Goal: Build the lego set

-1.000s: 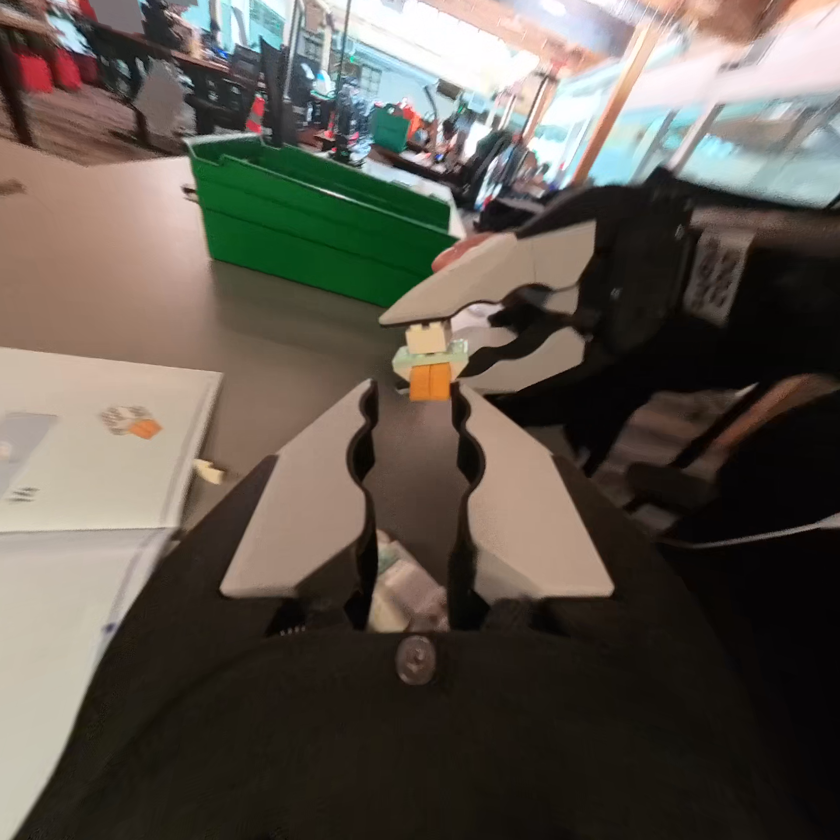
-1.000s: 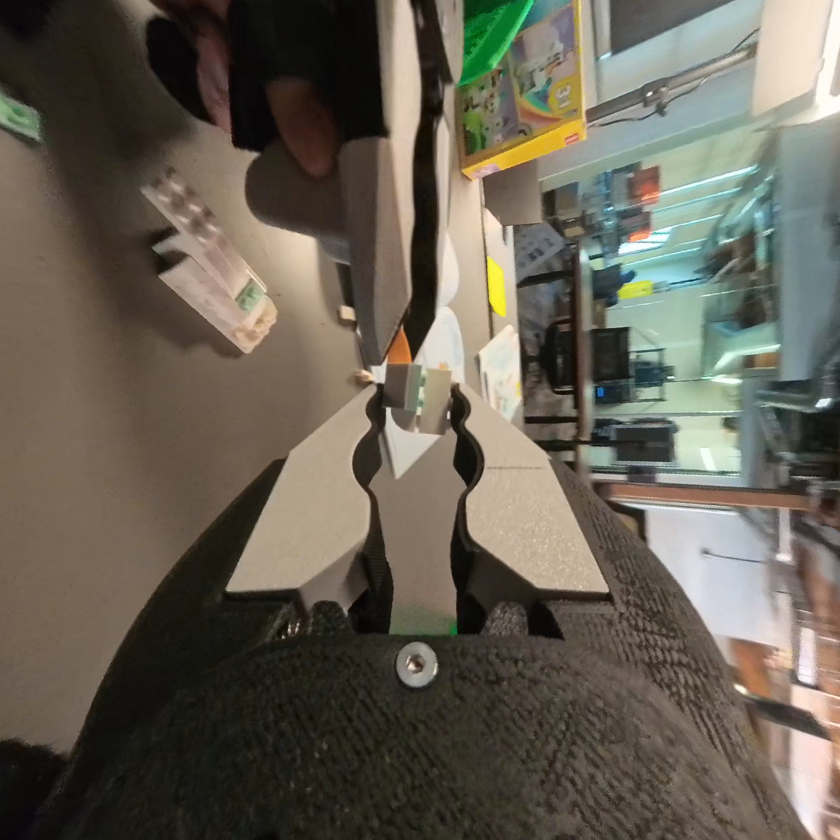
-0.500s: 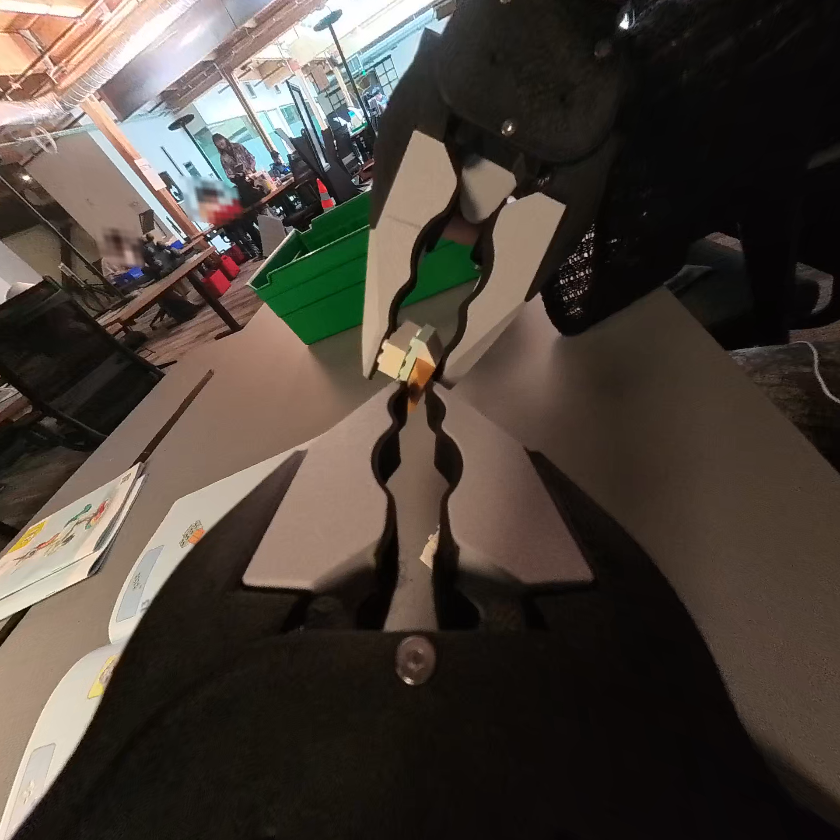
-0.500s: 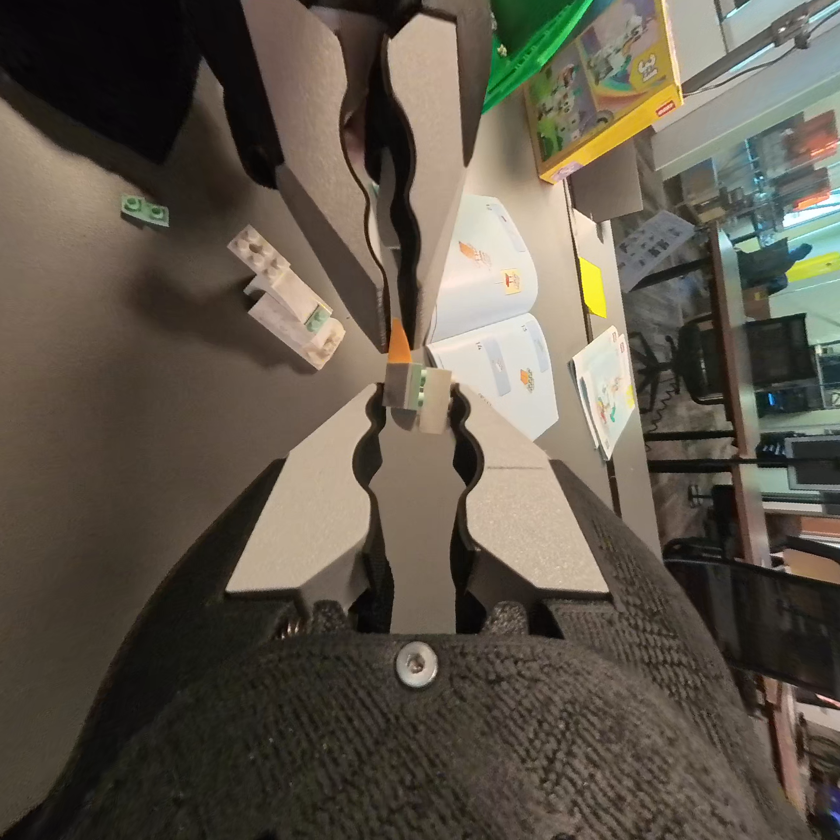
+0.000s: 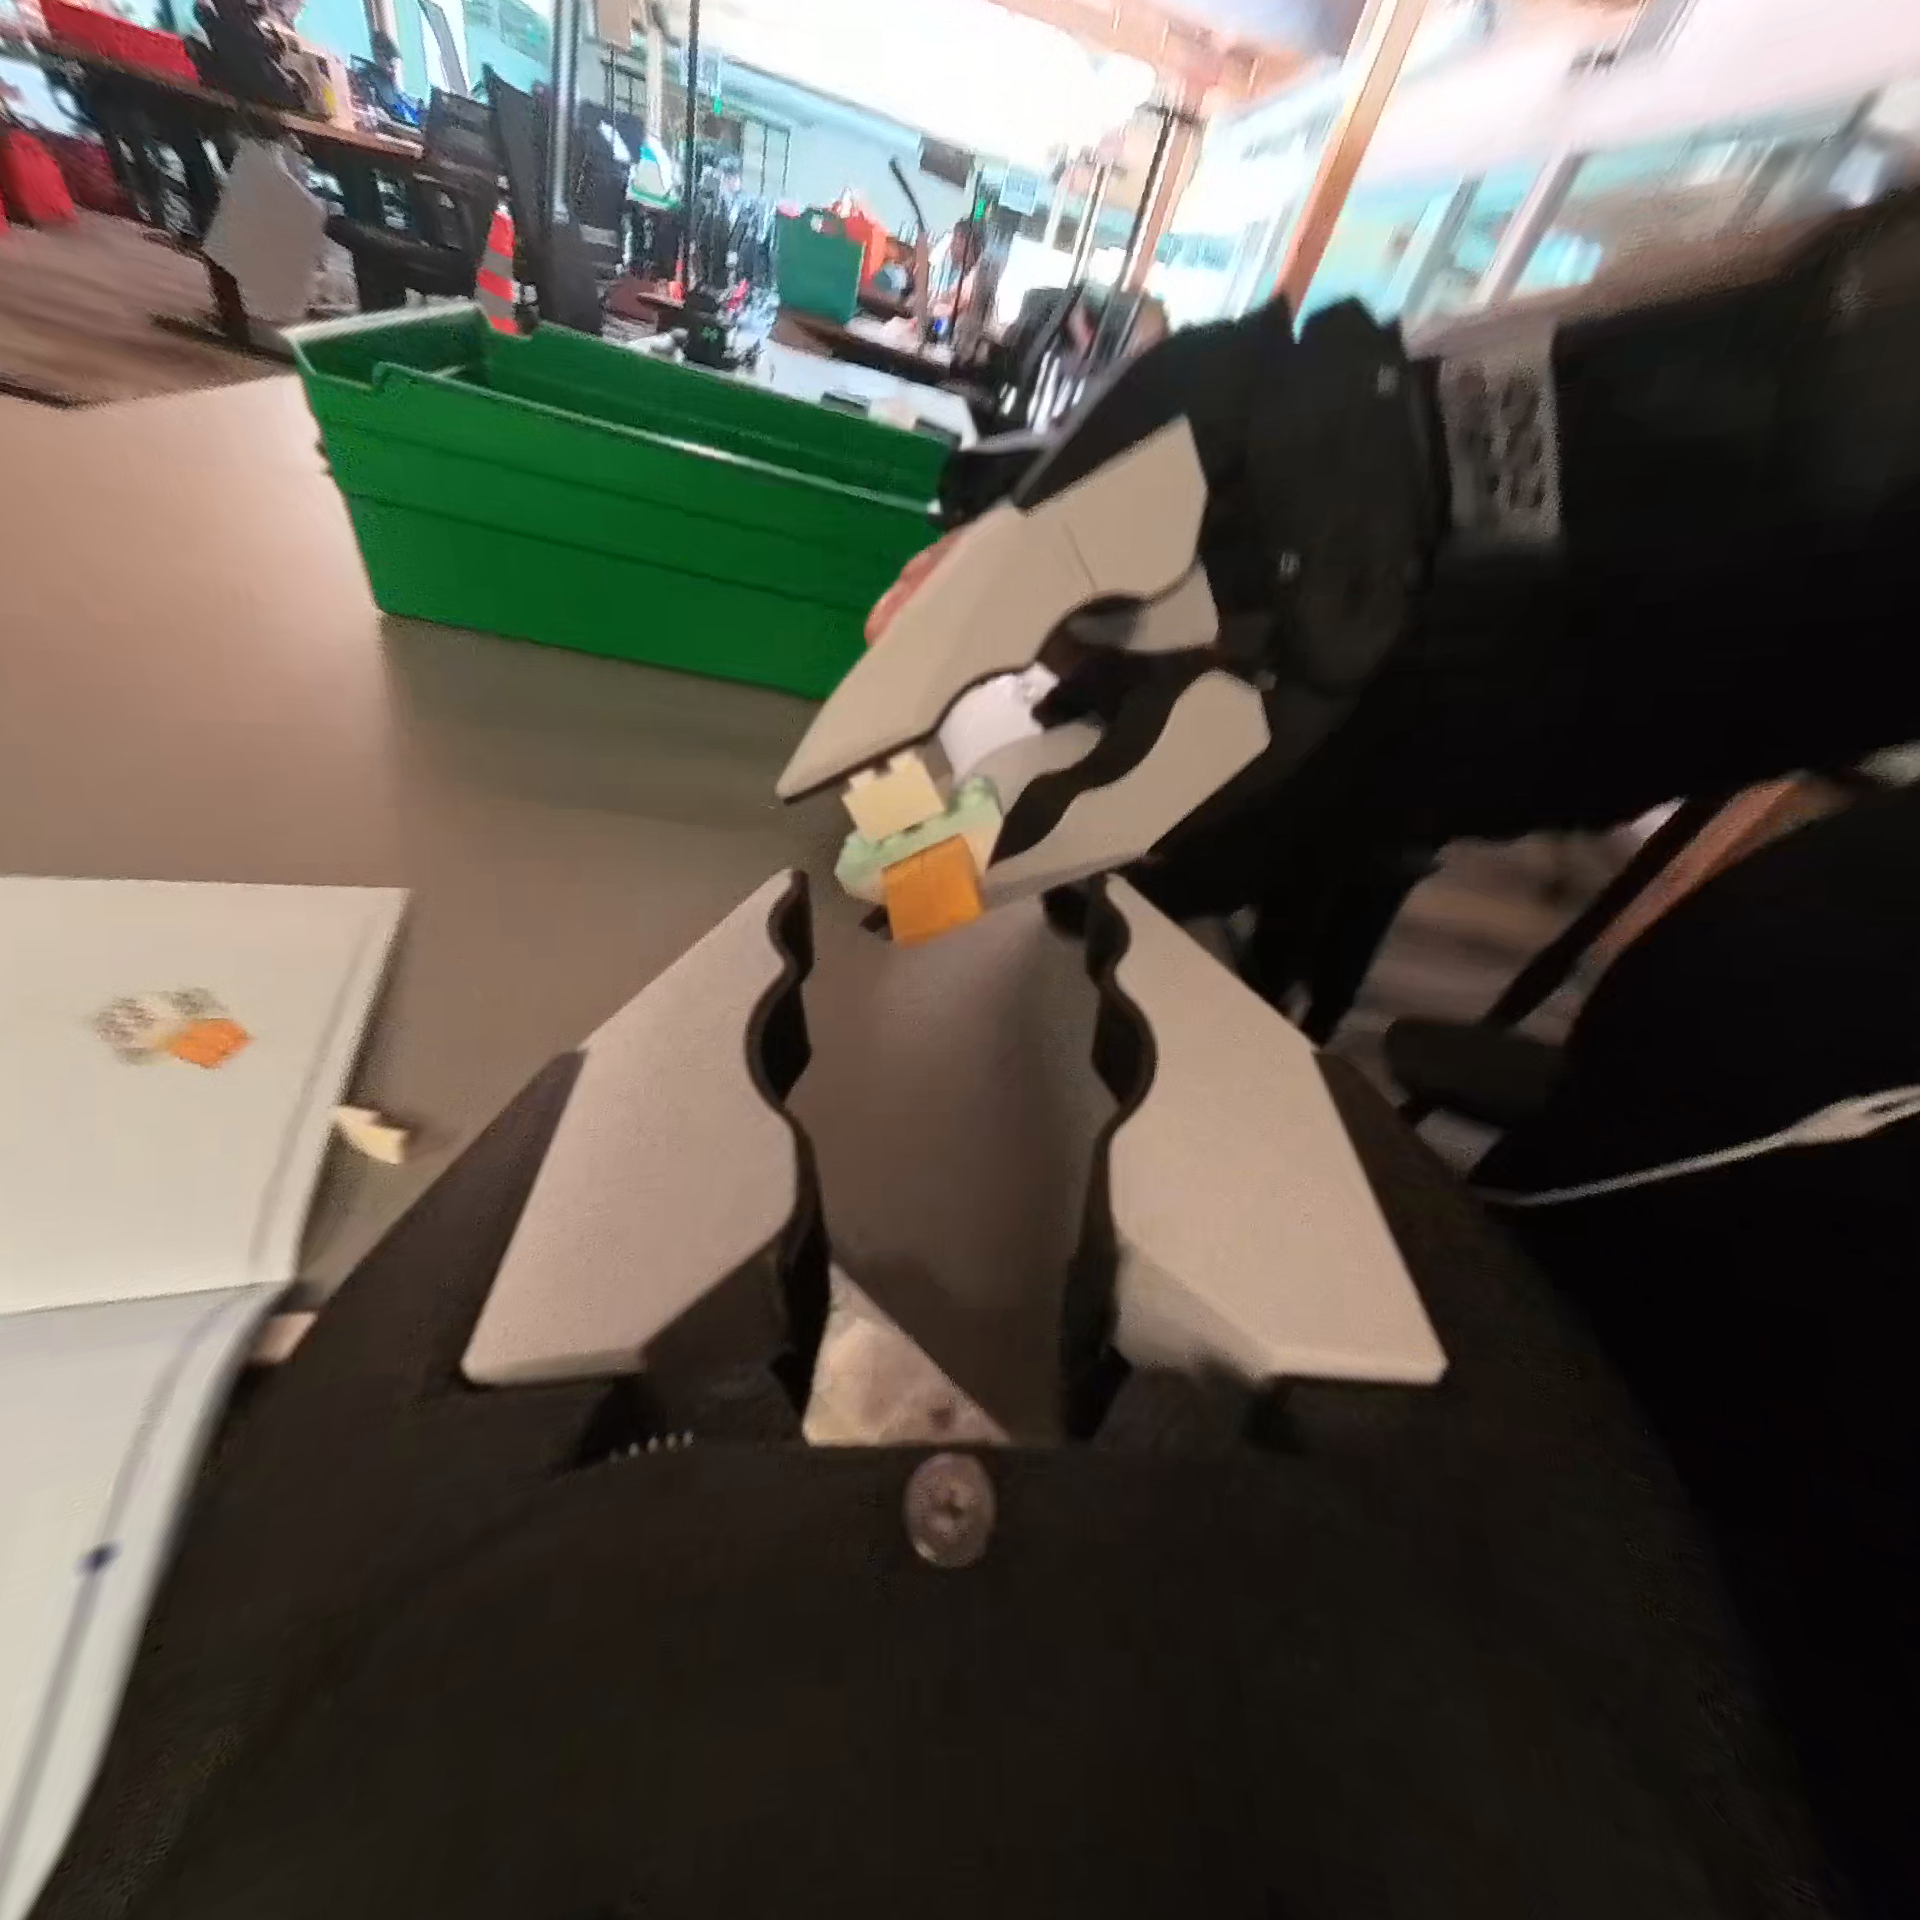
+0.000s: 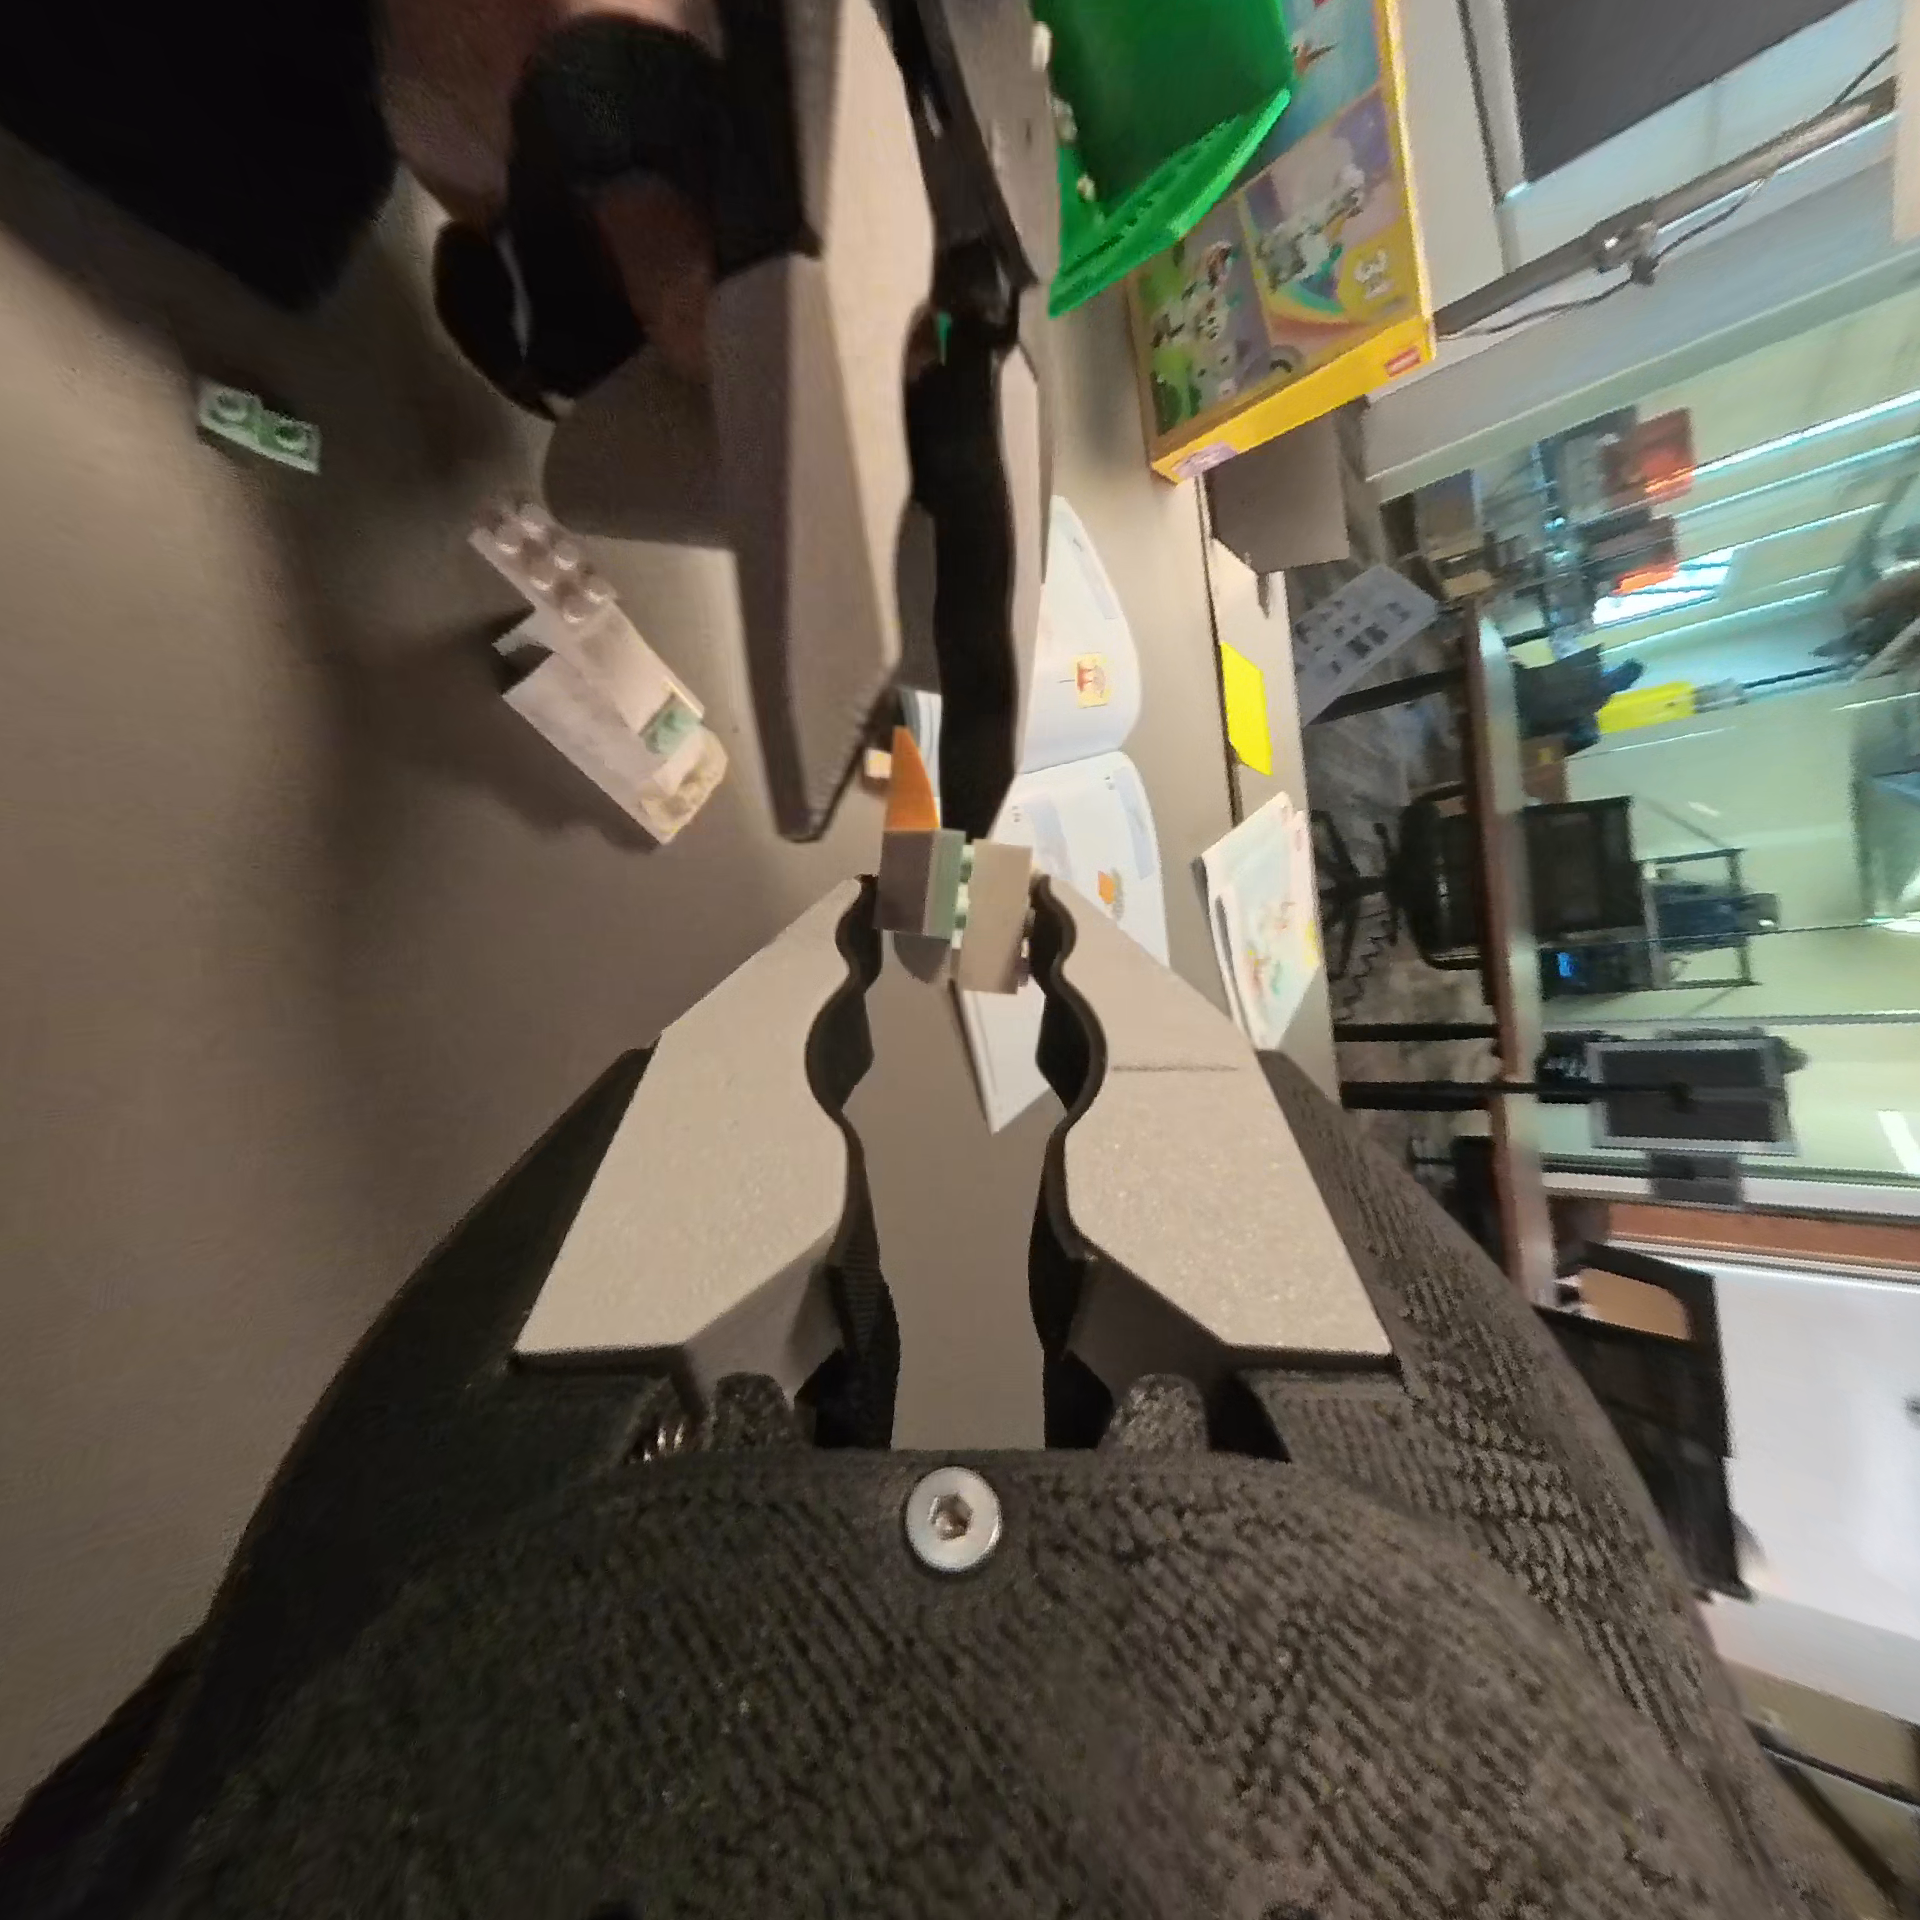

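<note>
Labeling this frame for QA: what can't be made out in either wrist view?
- Left wrist view: motion blur smears the green bins and booklet.
- Left wrist view: whether the orange piece is fully seated; the right hand-held gripper covers the small assembly.
- Right wrist view: the left hand-held gripper hides most of the orange piece.
- Right wrist view: the white build's far side is unseen.

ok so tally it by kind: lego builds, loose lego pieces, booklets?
Lego builds: 2, the held build in the right gripper and the white build on the table.
Loose pieces: 2, green plate, cream piece.
Booklets: 2, open booklet, closed booklet.
Total: 6.
</note>
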{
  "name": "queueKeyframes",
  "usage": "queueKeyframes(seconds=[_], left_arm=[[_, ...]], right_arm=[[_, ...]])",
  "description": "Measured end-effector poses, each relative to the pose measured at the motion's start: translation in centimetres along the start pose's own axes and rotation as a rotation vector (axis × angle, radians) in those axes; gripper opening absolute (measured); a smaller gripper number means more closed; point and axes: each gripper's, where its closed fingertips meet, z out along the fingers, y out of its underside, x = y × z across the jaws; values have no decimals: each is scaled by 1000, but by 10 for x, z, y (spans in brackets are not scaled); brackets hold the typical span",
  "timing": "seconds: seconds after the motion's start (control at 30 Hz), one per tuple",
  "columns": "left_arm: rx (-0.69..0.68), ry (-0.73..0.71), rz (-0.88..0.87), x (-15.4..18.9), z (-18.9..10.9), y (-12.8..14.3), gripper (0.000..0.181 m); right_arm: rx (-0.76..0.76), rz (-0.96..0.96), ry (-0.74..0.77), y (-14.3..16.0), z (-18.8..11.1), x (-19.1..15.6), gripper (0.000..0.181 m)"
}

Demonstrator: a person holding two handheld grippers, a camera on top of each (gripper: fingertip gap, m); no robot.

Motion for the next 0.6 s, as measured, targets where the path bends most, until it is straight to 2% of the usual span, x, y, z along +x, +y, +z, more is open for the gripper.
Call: queueKeyframes(seconds=[0.03, 0.13, 0.27, 0.43, 0.6], left_arm=[[32, 22, -55, 1, 0, -4, 50], [74, 42, -151, -1, 0, -9, 45], [63, 44, -183, 0, 3, -5, 44], [108, 70, -245, 0, 2, -10, 33], [105, 67, -219, 0, 2, -11, 31]], right_arm=[[2, -13, 12, -2, 0, 1, 27], [-9, -51, 40, -5, 0, 3, 27], [-13, -70, 61, -9, 1, 5, 27], [-21, -98, 86, -12, 1, 8, 27], [-30, -130, 102, -13, -1, 9, 28]])
